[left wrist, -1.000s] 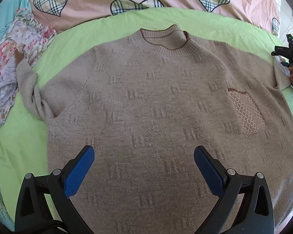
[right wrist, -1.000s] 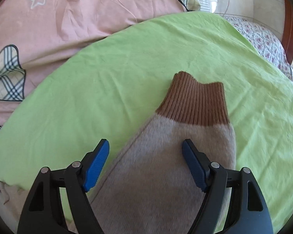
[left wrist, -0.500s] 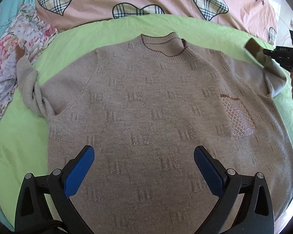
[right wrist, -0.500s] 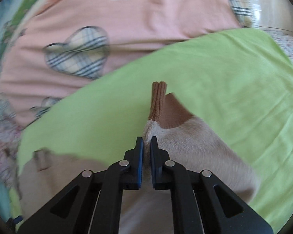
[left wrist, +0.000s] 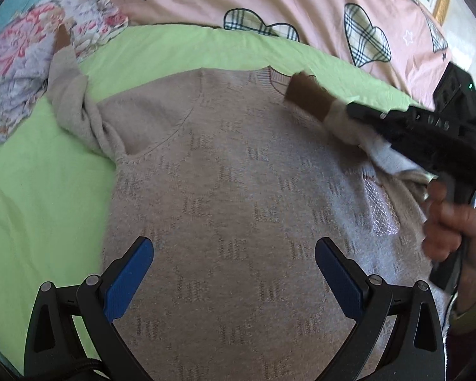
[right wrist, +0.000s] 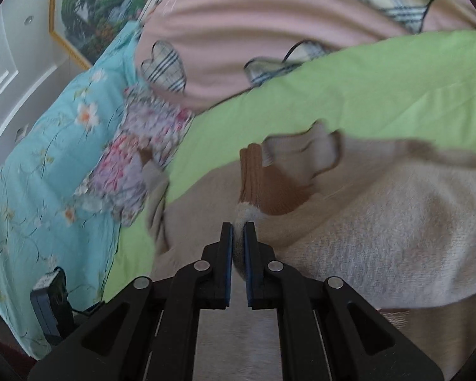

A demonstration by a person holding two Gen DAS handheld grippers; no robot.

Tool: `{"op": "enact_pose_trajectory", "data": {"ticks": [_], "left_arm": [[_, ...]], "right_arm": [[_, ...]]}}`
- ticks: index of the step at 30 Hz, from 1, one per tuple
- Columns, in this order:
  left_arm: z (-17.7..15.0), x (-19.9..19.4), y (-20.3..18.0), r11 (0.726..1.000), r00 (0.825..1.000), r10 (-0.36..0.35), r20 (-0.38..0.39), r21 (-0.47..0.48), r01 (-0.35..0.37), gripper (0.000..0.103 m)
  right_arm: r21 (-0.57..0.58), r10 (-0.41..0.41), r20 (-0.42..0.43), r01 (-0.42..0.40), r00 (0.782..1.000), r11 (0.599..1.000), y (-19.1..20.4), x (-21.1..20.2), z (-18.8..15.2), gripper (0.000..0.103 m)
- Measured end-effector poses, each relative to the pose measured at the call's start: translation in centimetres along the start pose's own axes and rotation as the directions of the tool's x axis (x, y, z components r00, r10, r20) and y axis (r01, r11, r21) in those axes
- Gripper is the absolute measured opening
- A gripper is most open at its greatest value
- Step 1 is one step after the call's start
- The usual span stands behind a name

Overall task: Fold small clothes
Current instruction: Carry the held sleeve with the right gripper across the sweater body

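A beige knit sweater (left wrist: 238, 190) lies flat, front up, on a green sheet (left wrist: 41, 190). My left gripper (left wrist: 233, 273) is open and empty above the sweater's lower body. My right gripper (right wrist: 238, 231) is shut on the sweater's right sleeve just behind its brown cuff (right wrist: 252, 174), and holds it lifted over the chest near the collar (right wrist: 304, 149). The same cuff (left wrist: 311, 95) and right gripper (left wrist: 349, 111) show in the left wrist view. The left sleeve (left wrist: 76, 111) lies bunched toward the floral cloth.
A floral garment (left wrist: 22, 63) lies at the sheet's left edge. A pink quilt with plaid hearts (left wrist: 269, 0) lies behind the sheet. A turquoise flowered bedcover (right wrist: 47, 165) is at the left. A framed picture (right wrist: 95, 3) hangs on the wall.
My right gripper closed on the right sleeve near the cuff, lifted it and carried it leftward across the sweater's chest. My left gripper stayed open, with its view shifting left.
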State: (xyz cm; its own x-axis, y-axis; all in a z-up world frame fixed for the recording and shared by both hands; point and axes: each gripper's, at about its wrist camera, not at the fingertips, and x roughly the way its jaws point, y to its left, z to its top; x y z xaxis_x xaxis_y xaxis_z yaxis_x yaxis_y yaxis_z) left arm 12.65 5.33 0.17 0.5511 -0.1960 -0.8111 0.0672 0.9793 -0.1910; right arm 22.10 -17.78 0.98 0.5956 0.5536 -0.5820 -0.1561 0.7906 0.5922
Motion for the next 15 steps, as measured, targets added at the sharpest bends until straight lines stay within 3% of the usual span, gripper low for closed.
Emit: {"op": "enact_pose_trajectory", "data": {"ticks": [5, 9, 13, 15], "left_arm": [[0.8, 0.6, 1.4, 0.997, 0.999, -0.052, -0.009, -0.051, 0.052, 0.102], [1.6, 1.6, 1.6, 0.994, 0.996, -0.09, -0.014, -0.064, 0.089, 0.102], [3.6, 4.1, 1.4, 0.984, 0.986, -0.16, -0.041, -0.091, 0.156, 0.102], [5.4, 6.2, 1.1, 0.97, 0.973, -0.22, -0.064, -0.117, 0.212, 0.102]], "right_arm": [[-0.022, 0.052, -0.082, -0.054, 0.995, 0.998, 1.7, 3.8, -1.8, 0.007], [-0.005, 0.042, -0.12, -0.043, 0.992, 0.999, 1.2, 4.6, -2.4, 0.008], [0.02, 0.008, -0.092, -0.006, 0.996, 1.0, 0.6, 2.8, -3.0, 0.008], [0.03, -0.019, -0.054, 0.021, 0.998, 0.999, 0.3, 0.7, -3.4, 0.008]]}}
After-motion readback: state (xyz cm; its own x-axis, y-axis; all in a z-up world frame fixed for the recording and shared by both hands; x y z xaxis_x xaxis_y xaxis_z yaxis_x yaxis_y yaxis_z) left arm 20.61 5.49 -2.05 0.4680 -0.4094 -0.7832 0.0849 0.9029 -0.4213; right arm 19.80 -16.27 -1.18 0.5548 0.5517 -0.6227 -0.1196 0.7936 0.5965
